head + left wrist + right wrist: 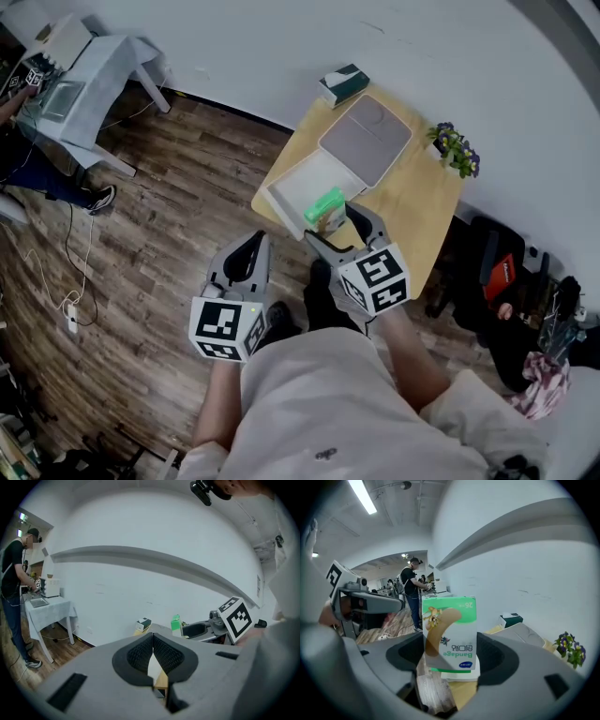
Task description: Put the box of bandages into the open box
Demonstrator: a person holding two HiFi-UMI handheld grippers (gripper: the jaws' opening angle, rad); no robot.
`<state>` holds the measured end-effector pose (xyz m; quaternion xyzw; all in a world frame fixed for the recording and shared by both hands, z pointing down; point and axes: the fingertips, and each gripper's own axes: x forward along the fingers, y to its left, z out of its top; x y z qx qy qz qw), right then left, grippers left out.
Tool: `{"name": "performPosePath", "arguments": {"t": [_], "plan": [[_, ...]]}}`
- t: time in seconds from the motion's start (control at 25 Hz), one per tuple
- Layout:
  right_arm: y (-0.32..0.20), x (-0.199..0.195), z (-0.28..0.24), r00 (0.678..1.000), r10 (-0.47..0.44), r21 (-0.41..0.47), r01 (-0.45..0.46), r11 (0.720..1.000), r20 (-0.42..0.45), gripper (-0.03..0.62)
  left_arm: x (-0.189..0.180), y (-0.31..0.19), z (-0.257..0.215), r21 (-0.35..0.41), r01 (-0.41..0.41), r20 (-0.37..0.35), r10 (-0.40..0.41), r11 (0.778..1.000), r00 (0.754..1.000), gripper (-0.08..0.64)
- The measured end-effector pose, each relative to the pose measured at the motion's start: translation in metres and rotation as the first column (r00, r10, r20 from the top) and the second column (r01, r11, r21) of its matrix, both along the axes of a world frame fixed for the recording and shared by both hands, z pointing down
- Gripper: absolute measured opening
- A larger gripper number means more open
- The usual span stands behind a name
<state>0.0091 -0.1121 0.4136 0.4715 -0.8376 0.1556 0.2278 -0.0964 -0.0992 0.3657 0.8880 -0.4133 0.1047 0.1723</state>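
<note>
The bandage box (pixel 450 634), green and white with a cartoon plaster, stands upside down between my right gripper's (pixel 450 641) jaws, which are shut on it. In the head view the bandage box (pixel 326 208) hangs over the near edge of the open white box (pixel 302 183), whose grey lid (pixel 367 139) lies folded back on the wooden table (pixel 417 202). My left gripper (pixel 251 251) hovers over the floor left of the table, shut and holding nothing. From the left gripper (pixel 153 651) view the bandage box (pixel 176 623) shows ahead, to the right.
A small green-and-white carton (pixel 342 84) sits at the table's far corner, a pot of purple flowers (pixel 457 150) at its right edge. A person (pixel 37 173) stands at a white-covered table (pixel 94 80) far left. Cables (pixel 70 281) lie on the wooden floor. Bags (pixel 511 281) crowd the right.
</note>
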Motion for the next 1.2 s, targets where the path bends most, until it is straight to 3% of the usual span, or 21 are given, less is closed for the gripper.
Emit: {"name": "performPosePath", "arguments": {"t": [0.16, 0.68, 0.96, 1.2], "plan": [[-0.017, 0.001, 0.015, 0.995, -0.076, -0.006, 0.075, 0.997, -0.070, 0.351, 0.004, -0.010, 0.003, -0.007, 0.042, 0.011, -0.042, 0.999, 0.999, 0.005], [-0.054, 0.018, 0.071, 0.961, -0.242, -0.088, 0.232, 0.969, -0.136, 0.353, 0.029, -0.029, 0.021, -0.049, 0.168, 0.048, -0.166, 0.985, 0.985, 0.005], [-0.066, 0.022, 0.103, 0.930, -0.321, -0.133, 0.301, 0.944, -0.177, 0.353, 0.040, -0.037, 0.034, -0.078, 0.221, 0.069, -0.216, 0.972, 0.974, 0.005], [-0.069, 0.018, 0.132, 0.885, -0.406, -0.166, 0.376, 0.912, -0.227, 0.353, 0.051, -0.039, 0.044, -0.092, 0.252, 0.083, -0.244, 0.963, 0.966, 0.005]]}}
